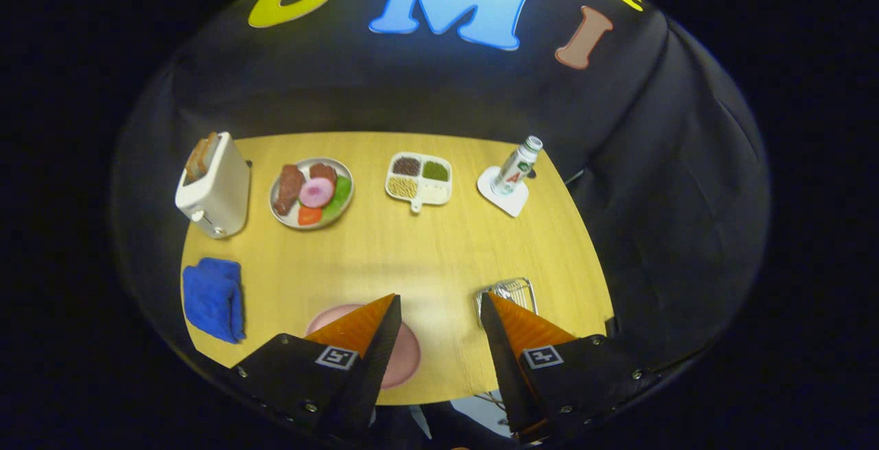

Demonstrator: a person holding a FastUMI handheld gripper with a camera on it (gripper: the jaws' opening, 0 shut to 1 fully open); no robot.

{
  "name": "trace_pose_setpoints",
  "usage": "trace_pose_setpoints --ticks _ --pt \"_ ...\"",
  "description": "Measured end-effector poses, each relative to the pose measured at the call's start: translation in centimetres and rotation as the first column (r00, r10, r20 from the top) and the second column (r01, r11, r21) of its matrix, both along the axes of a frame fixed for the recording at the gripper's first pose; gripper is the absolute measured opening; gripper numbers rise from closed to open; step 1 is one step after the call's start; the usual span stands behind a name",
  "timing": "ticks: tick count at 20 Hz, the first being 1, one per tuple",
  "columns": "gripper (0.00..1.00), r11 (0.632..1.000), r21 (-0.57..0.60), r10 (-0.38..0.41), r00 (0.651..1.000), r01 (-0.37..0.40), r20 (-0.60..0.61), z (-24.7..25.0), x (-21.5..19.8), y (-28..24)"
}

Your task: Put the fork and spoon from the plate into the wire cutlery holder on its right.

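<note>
Plate [408, 357] and wire cutlery holder [511, 292] lie beneath the parted, empty tongs [439, 312].

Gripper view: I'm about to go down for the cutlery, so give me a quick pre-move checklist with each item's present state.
1. Gripper open, nothing between its fingers: ok.
2. Pink plate located, under the left finger: ok.
3. Fork and spoon visible on the plate: cannot tell, fingers cover it.
4. Wire cutlery holder right of the plate: ok.
5. Holder upright and empty: cannot tell, partly hidden.
6. Bare table ahead between plate and holder: ok.
</note>
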State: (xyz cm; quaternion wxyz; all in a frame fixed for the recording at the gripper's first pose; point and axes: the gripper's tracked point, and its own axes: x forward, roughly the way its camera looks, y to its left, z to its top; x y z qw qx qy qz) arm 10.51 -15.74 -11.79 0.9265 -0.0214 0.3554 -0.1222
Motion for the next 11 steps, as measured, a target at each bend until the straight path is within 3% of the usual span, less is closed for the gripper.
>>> trace_pose_setpoints --ticks 2,5,11 --pt "0.72 0.999 -0.005 0.048 0.98 -0.048 0.191 3.4 0.4 2.3" --pt "0.72 0.992 -0.076 0.125 0.908 -0.103 0.399 8.0 -0.3 4.5" --pt "0.72 0.98 -0.065 0.18 0.691 -0.189 0.7 15.9 -2.6 9.6"
